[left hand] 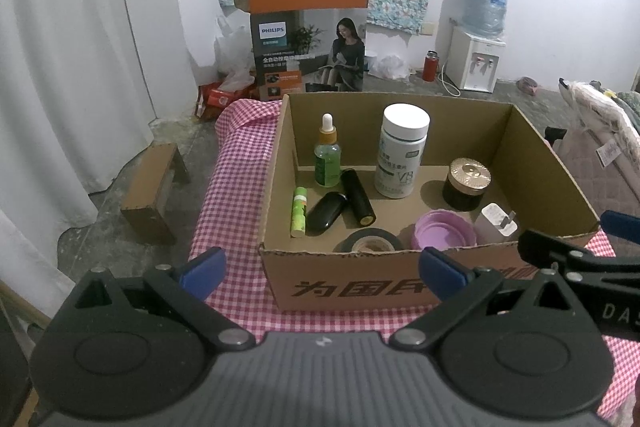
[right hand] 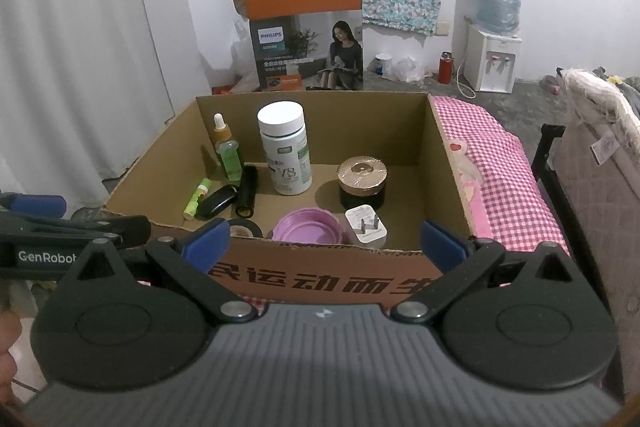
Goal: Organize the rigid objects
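Observation:
An open cardboard box (left hand: pixel 532 163) (right hand: pixel 448 163) sits on a pink checked cloth. Inside stand a white pill bottle (left hand: pixel 402 151) (right hand: pixel 285 153), a green dropper bottle (left hand: pixel 328 155) (right hand: pixel 227 151) and a dark jar with a gold lid (left hand: pixel 466 183) (right hand: pixel 362 183). Lying in it are a black tube (left hand: pixel 358 197) (right hand: pixel 247 193), a black case (left hand: pixel 326 213) (right hand: pixel 216 202), a green stick (left hand: pixel 299 211) (right hand: pixel 197 199), a tape roll (left hand: pixel 372 241) (right hand: pixel 244 227), a purple lid (left hand: pixel 444 229) (right hand: pixel 308 227) and a white charger (left hand: pixel 498 221) (right hand: pixel 366 225). My left gripper (left hand: pixel 322 271) and right gripper (right hand: pixel 324 241) hang open before the box's near wall, both empty.
The checked cloth (left hand: pixel 236 187) (right hand: pixel 504 179) covers the table. Behind stand an orange and grey Philips carton (left hand: pixel 308 27) (right hand: pixel 306 27) and a water dispenser (left hand: pixel 476 59) (right hand: pixel 494 59). A small wooden stool (left hand: pixel 154 187) is on the floor at left. A padded seat (right hand: pixel 600 187) lies right.

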### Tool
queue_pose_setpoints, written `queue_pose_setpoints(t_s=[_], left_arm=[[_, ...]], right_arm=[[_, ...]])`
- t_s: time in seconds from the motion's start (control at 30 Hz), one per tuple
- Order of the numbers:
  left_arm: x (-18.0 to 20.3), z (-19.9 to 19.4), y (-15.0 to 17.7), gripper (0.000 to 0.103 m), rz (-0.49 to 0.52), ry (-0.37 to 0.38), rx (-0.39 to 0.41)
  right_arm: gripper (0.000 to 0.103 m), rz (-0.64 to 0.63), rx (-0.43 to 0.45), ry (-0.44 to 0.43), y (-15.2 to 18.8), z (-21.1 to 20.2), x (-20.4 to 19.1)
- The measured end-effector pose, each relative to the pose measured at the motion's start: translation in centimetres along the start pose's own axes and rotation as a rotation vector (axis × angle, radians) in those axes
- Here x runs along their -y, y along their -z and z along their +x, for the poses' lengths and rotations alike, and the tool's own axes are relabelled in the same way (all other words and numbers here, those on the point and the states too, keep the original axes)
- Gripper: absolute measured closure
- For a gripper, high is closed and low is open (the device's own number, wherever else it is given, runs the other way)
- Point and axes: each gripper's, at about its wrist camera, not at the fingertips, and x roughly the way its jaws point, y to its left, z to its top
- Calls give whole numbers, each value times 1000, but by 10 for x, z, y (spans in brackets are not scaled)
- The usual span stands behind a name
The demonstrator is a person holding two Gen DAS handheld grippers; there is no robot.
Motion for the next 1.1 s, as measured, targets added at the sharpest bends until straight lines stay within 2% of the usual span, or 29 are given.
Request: queue_pose_setpoints(t_s=[1.1], left_arm=[[0,1,-1,0,2,-1,0]], right_arm=[[1,0,-3,2,-2,0,5]])
